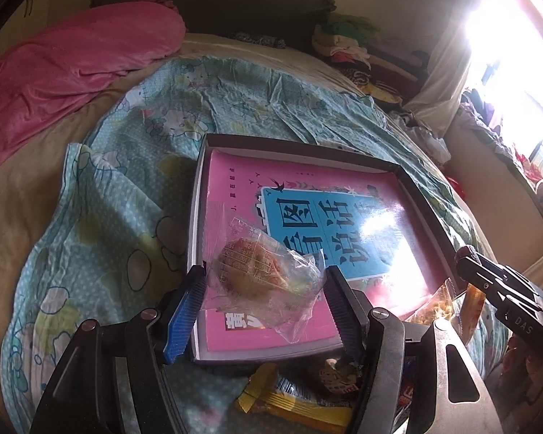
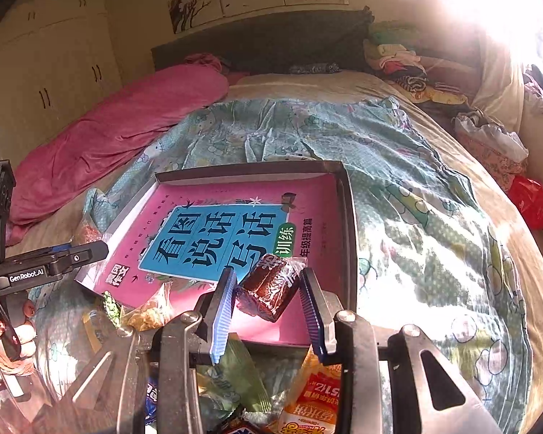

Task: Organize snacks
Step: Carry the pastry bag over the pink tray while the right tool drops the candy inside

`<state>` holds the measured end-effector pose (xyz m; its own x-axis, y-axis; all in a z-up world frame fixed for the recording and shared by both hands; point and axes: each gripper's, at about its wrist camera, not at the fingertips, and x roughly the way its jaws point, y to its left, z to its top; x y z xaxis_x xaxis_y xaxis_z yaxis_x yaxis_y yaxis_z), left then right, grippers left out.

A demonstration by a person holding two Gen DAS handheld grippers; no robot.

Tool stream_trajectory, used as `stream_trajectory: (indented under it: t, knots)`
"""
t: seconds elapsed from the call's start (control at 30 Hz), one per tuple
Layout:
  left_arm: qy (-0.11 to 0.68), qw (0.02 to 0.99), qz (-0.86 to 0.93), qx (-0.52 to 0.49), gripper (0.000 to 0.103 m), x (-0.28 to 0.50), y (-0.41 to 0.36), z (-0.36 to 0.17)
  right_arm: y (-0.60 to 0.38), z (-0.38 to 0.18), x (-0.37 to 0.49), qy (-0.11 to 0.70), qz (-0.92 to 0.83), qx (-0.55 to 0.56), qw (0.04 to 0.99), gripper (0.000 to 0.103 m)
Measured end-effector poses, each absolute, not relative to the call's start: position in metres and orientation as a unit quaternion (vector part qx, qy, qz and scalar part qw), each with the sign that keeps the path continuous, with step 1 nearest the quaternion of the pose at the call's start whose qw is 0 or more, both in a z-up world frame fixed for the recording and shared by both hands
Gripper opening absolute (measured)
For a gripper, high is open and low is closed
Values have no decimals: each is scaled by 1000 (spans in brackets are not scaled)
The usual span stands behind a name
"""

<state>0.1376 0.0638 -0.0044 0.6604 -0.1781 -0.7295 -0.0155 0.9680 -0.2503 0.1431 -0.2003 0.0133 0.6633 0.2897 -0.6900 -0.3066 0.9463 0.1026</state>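
A shallow dark box (image 1: 421, 202) (image 2: 349, 217) lined with a pink and blue book cover lies on the bed. My left gripper (image 1: 264, 289) is shut on a clear-wrapped round pastry (image 1: 257, 267) and holds it over the box's near left corner. My right gripper (image 2: 268, 293) is shut on a dark red-brown wrapped snack (image 2: 269, 285) over the box's near right part. A pile of loose snack packets (image 2: 307, 398) (image 1: 293, 398) lies on the bedding just in front of the box.
The bed has a blue cartoon-print sheet (image 2: 398, 188) and a pink blanket (image 1: 65, 68) at the far left. Folded clothes (image 2: 405, 61) are stacked at the headboard. A red bag (image 2: 530, 199) sits at the bed's right edge. Wardrobes (image 2: 54, 72) stand on the left.
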Motion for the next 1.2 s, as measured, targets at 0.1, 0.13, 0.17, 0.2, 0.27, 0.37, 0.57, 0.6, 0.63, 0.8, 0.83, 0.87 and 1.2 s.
stream_trajectory:
  t: [0.1,0.13,0.17,0.2,0.27,0.37,0.57,0.6,0.63,0.8,0.83,0.87,1.2]
  knots:
    - [414,902,-48,-113,68,143,61,-8,-199,11,147,381,161,-12,910,36]
    - [415,901,-51,-117,68,145,61,-10,-198,10,148,383,160,-13,910,36]
    - [417,899,-52,-121,68,146,61,-12,-197,9,149,384,158,-15,909,36]
    - [419,898,-51,-121,68,147,61,-13,-197,9,150,386,157,-16,909,36]
    - [424,897,-50,-116,68,149,59,-16,-196,7,151,388,153,-20,909,36]
    - [430,895,-52,-106,68,150,55,-20,-195,4,155,395,144,-33,907,36]
    - [438,892,-59,-99,68,150,50,-25,-194,-4,163,413,124,-56,901,36]
    - [440,891,-59,-96,68,150,49,-26,-193,-4,164,414,122,-60,900,36]
    - [439,892,-58,-92,68,149,48,-27,-193,-4,164,415,120,-63,900,36]
    - [441,891,-60,-88,68,148,45,-27,-192,-7,167,425,111,-73,895,36]
    - [441,891,-60,-86,68,148,44,-27,-191,-7,167,426,111,-75,895,37]
    - [442,891,-60,-83,68,147,43,-27,-191,-7,167,427,110,-78,894,37]
    - [450,887,-64,-77,69,147,38,-30,-189,-7,167,441,104,-91,887,36]
